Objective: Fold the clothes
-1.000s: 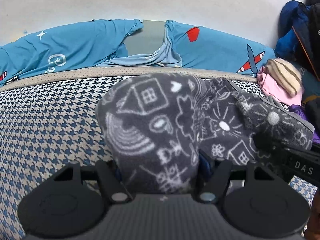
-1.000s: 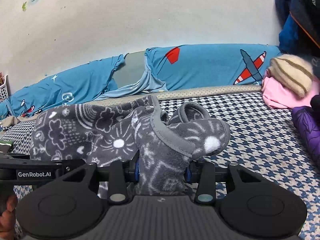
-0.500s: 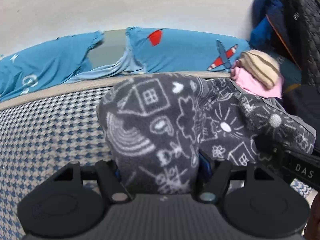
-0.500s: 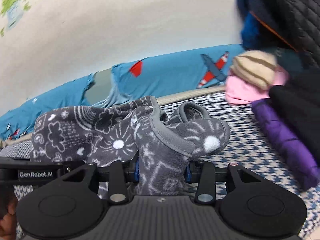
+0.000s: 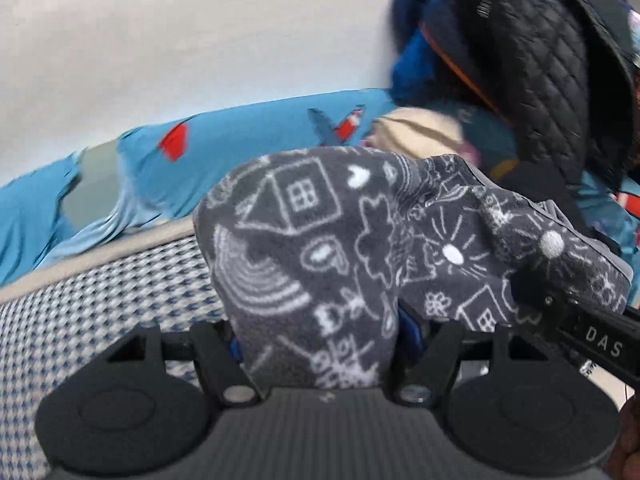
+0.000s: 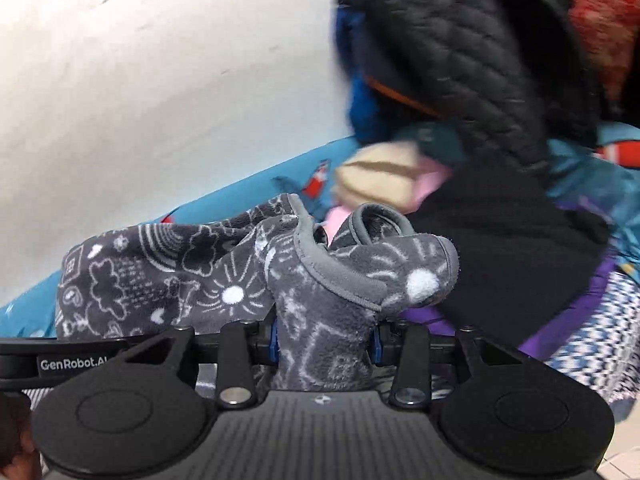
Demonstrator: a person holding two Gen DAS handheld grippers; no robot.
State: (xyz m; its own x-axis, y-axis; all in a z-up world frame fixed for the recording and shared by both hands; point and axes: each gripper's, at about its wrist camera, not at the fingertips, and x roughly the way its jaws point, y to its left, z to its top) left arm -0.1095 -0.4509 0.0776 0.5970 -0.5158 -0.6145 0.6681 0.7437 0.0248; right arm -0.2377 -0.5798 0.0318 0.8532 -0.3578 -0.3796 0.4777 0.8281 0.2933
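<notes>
Fleece garment (image 5: 320, 256), dark grey with white doodle print, bunched and held clear of the houndstooth bed cover (image 5: 100, 300). Left gripper (image 5: 316, 340) partly closed, jaws clamped on a thick wad of it. Right gripper (image 6: 324, 340) narrower, clamped on the grey-trimmed end (image 6: 340, 280). Black quilted jacket (image 6: 472, 52) and striped beige knit (image 6: 380, 176) behind, blurred.

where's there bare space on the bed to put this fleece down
The checked bedcover is bare on the left, between the left gripper and the blue airplane sheet. The right is crowded with the black quilted jacket, a beige roll and purple cloth.
</notes>
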